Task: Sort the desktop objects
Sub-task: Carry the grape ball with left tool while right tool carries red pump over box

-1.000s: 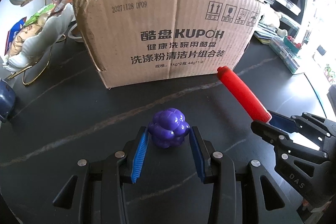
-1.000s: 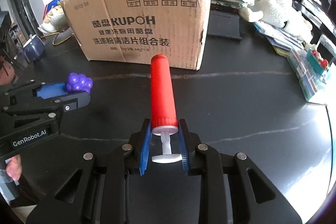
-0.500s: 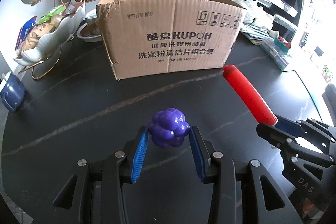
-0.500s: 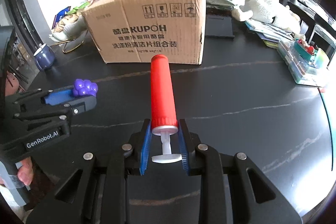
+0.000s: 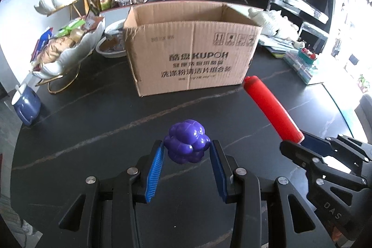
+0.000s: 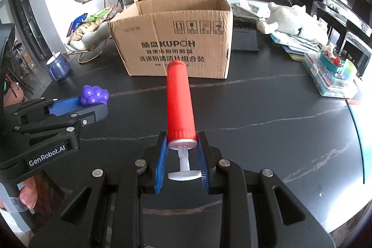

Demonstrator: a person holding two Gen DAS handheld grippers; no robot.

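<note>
Purple grape toy (image 5: 187,141) clamped – left gripper (image 5: 187,149); red tube (image 6: 180,100) – right gripper (image 6: 181,143).

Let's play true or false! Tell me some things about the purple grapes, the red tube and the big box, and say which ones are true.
1. The left gripper holds the purple grapes. True.
2. The right gripper is open and holds nothing. False: it is shut on the red tube.
3. The cardboard box is open at the top. True.
4. The grapes are already inside the box. False: they are in front of it, between the blue pads.
5. A blue mug stands left of the box. True.
</note>
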